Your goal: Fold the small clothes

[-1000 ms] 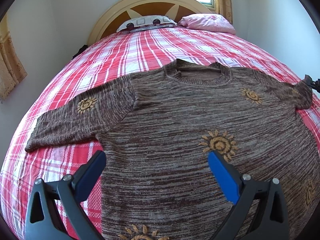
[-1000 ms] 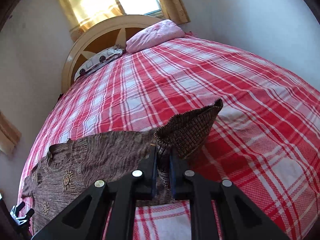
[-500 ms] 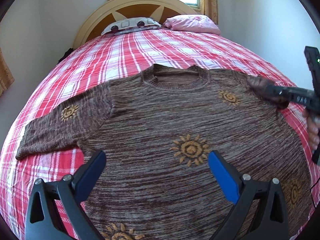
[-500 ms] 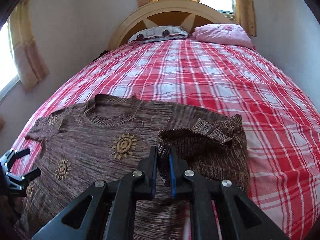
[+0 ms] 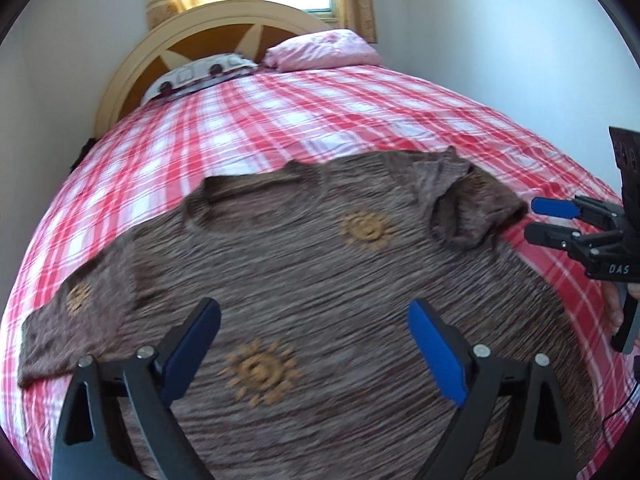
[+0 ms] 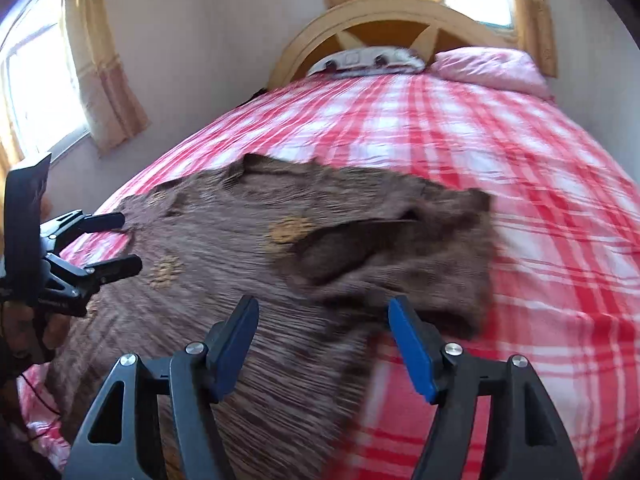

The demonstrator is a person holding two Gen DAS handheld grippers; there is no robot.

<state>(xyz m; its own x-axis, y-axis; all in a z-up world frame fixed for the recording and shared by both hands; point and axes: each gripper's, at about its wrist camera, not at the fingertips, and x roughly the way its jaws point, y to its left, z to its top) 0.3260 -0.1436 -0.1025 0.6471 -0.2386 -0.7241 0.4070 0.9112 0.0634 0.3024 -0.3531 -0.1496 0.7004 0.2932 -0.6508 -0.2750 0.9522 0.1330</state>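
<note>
A brown knit sweater point(image 5: 320, 264) with orange sun motifs lies flat, front up, on the red plaid bed point(image 5: 320, 120). Its right sleeve point(image 5: 468, 208) is folded inward and lies crumpled on the shoulder point(image 6: 400, 248). The other sleeve point(image 5: 80, 320) stays spread out to the left. My left gripper point(image 5: 312, 316) hovers over the sweater's body, its jaws wide and closing a little, with nothing pinched between them. My right gripper point(image 6: 324, 308) is just short of the folded sleeve. Its jaws are opening and nothing is between the pads. Each gripper shows in the other's view: right gripper point(image 5: 534, 220), left gripper point(image 6: 128, 242).
A curved wooden headboard point(image 5: 224, 28) stands at the far end, with a patterned pillow point(image 5: 200, 76) and a pink pillow point(image 5: 324, 50) before it. Walls close in on both sides, and a curtained window point(image 6: 44, 80) is on the left. A hand point(image 5: 616, 312) holds the right gripper.
The right gripper carried the sleeve inward over the sweater, then opened and let it drop onto the shoulder. The left gripper moved across the sweater's body, still empty.
</note>
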